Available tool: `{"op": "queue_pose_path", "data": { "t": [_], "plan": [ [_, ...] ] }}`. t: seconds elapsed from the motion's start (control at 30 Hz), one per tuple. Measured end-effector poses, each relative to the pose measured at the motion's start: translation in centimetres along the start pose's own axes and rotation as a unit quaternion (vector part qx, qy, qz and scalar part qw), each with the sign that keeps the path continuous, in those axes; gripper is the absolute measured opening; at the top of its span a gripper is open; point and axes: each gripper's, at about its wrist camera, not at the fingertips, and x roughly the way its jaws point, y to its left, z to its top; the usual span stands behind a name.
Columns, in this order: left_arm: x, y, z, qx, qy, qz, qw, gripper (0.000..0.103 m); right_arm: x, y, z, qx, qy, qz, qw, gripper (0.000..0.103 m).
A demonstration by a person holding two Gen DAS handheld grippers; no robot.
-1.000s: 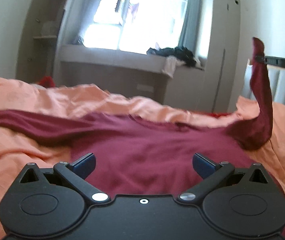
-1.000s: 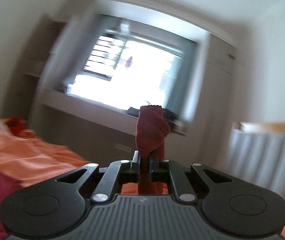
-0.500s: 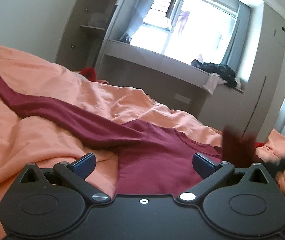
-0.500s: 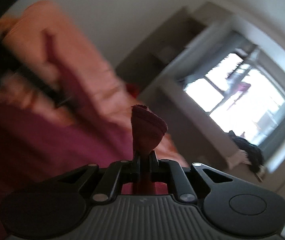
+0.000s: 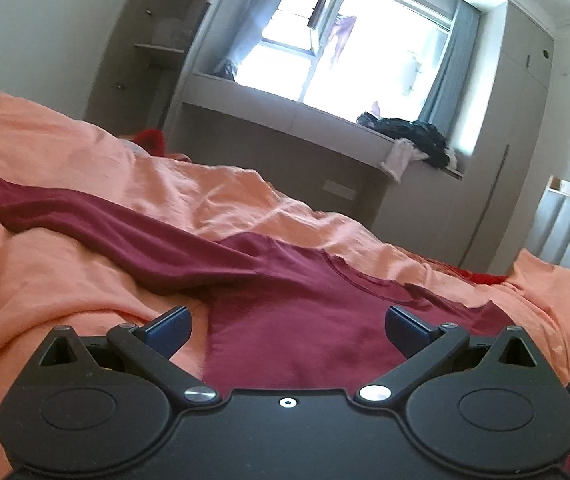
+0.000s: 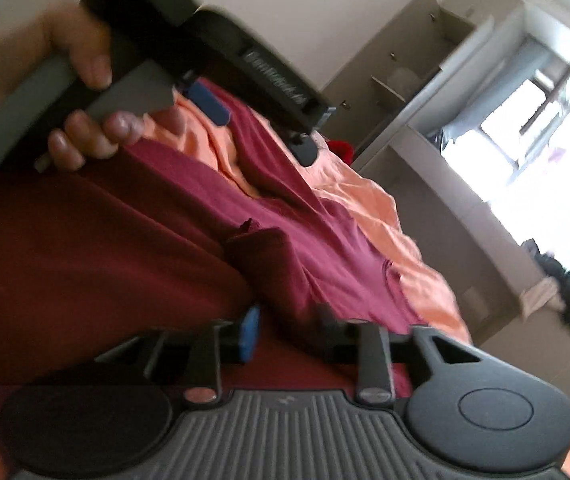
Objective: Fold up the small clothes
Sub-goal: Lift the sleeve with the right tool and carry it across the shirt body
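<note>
Right wrist view: right gripper (image 6: 289,334), jaws just opening, releases the folded sleeve (image 6: 269,256) onto the maroon top (image 5: 305,320) spread on the orange bedding (image 5: 65,280); left gripper (image 5: 287,330) gapes empty. Sleeve may unroll.

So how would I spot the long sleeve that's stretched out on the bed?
Find the big bed covered in a crumpled orange sheet, below the bright window. A dark red long-sleeved top lies spread on it. The sleeve is the narrow dark red strip running from the top's shoulder out to the left edge of the left wrist view, the only long thin band across the orange.
</note>
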Motion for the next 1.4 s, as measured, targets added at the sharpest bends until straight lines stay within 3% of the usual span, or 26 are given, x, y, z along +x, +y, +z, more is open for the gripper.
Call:
{"op": "queue_pose_path", "data": {
  "t": [0.1, 0.27, 0.37, 0.5, 0.57, 0.6, 0.63, 0.7, 0.83, 1.03, 1.17, 1.23, 1.3, 1.33, 1.4],
  "plan": [
    [0.3, -0.1, -0.2, 0.003, 0.001, 0.004, 1.0, 0.103, -1.4, -2.2, -0.5, 0.072, -0.007, 0.035, 0.997, 0.064],
    [0.8, 0.1, -0.3, 0.0, 0.012, 0.016, 0.9998, 0.103, -2.0, -5.2, -1.3, 0.162, -0.026, 0.091, 0.982, 0.067],
    [1.0, 0.3, -0.3, -0.002, 0.016, 0.017, 0.9997, 0.103, -2.2, -5.6, -0.6, 0.156, -0.033, 0.117, 0.98, 0.068],
    [1.1, 0.1, -0.4, 0.007, 0.022, 0.013, 0.9997, 0.103, -1.6, -5.5, 0.5, 0.121, -0.037, 0.119, 0.985, 0.068],
    [1.2, 0.0, -0.5, 0.012, 0.023, 0.011, 0.9996, 0.103, -1.5, -5.4, 0.9, 0.111, -0.041, 0.121, 0.986, 0.063],
    [1.1, -0.1, -0.6, 0.015, 0.022, 0.011, 0.9996, 0.103, -1.5, -5.2, 1.0, 0.104, -0.04, 0.123, 0.986, 0.052],
    [1.1, -0.1, -0.6, 0.017, 0.022, 0.011, 0.9996, 0.103, -1.4, -4.9, 1.1, 0.096, -0.038, 0.121, 0.987, 0.03],
    [1.1, -0.2, -0.7, 0.02, 0.021, 0.009, 0.9996, 0.103, -1.5, -4.3, 0.8, 0.082, -0.035, 0.117, 0.989, 0.005],
    [0.9, -0.3, -0.7, 0.019, 0.018, -0.002, 0.9996, 0.103, -3.2, -2.7, 0.3, 0.061, -0.044, 0.108, 0.991, 0.0],
    [1.0, -1.0, -1.2, 0.035, 0.026, -0.014, 0.999, 0.103, -5.4, 0.8, -0.9, 0.009, -0.04, 0.095, 0.995, 0.0],
    [0.9, -0.8, -1.2, 0.025, 0.023, -0.004, 0.9994, 0.103, -5.1, 0.1, -1.0, 0.033, -0.042, 0.084, 0.995, 0.021],
    [1.1, -0.5, -1.2, 0.013, 0.028, 0.001, 0.9995, 0.103, -4.7, -1.1, -0.9, 0.061, -0.042, 0.085, 0.994, 0.042],
    [1.4, -0.1, -1.2, 0.001, 0.037, 0.01, 0.9993, 0.103, -4.2, -2.4, -0.6, 0.093, -0.046, 0.093, 0.99, 0.055],
    [1.6, 0.1, -1.2, -0.005, 0.042, 0.011, 0.999, 0.103, -3.8, -2.9, -0.3, 0.104, -0.047, 0.096, 0.989, 0.06],
    [1.9, 0.6, -1.1, -0.02, 0.052, 0.011, 0.9984, 0.103, -2.7, -3.4, 0.3, 0.114, -0.053, 0.096, 0.987, 0.062]
  ]
}}
